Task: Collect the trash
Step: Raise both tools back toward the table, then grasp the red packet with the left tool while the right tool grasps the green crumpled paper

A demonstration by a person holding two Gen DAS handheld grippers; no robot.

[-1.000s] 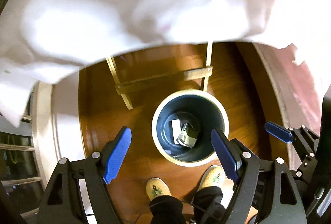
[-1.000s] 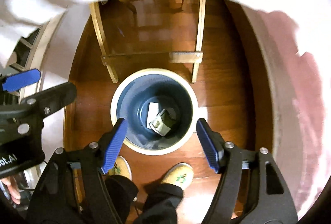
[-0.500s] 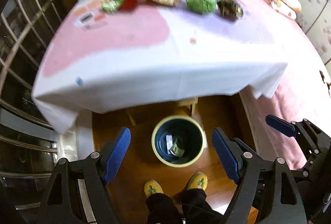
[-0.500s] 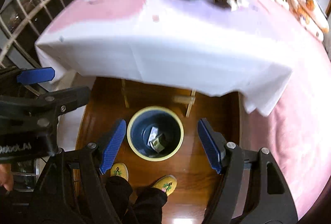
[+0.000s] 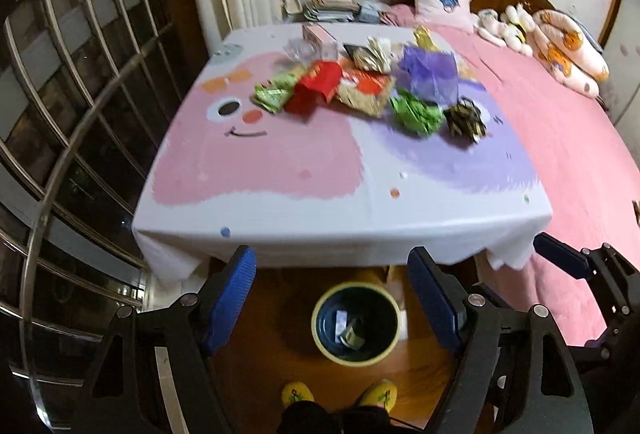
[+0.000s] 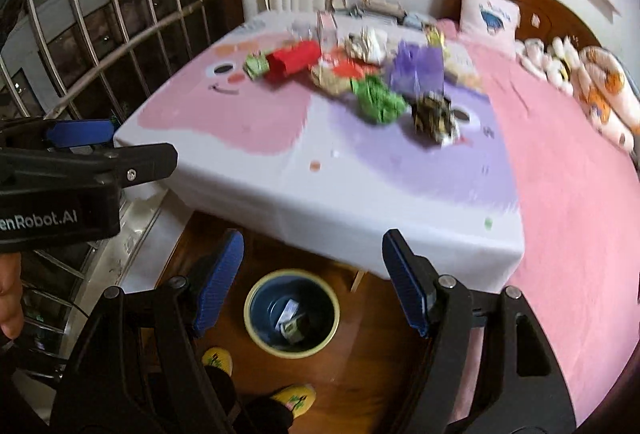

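Note:
A blue bin with a cream rim [image 5: 355, 326] [image 6: 293, 313] stands on the wooden floor before the table, with a few scraps inside. Crumpled wrappers lie at the table's far side: a red one [image 5: 316, 86] [image 6: 294, 60], green ones [image 5: 416, 113] [image 6: 378, 98], a purple one [image 5: 429, 73] [image 6: 416, 65] and a dark one [image 5: 466, 121] [image 6: 434, 115]. My left gripper [image 5: 332, 298] is open and empty above the bin. My right gripper [image 6: 312, 284] is open and empty, also above the bin, to the right of the left one.
The table [image 5: 256, 234] carries a white, pink and purple cloth. A bed with a pink cover [image 5: 568, 137] lies to the right, with a pillow and plush toys. A barred window [image 5: 60, 113] is on the left. The person's yellow slippers [image 5: 296, 394] are by the bin.
Both grippers have risen and tilted up from close over the bin. The tabletop with its wrappers has come into view. Both stay open and empty.

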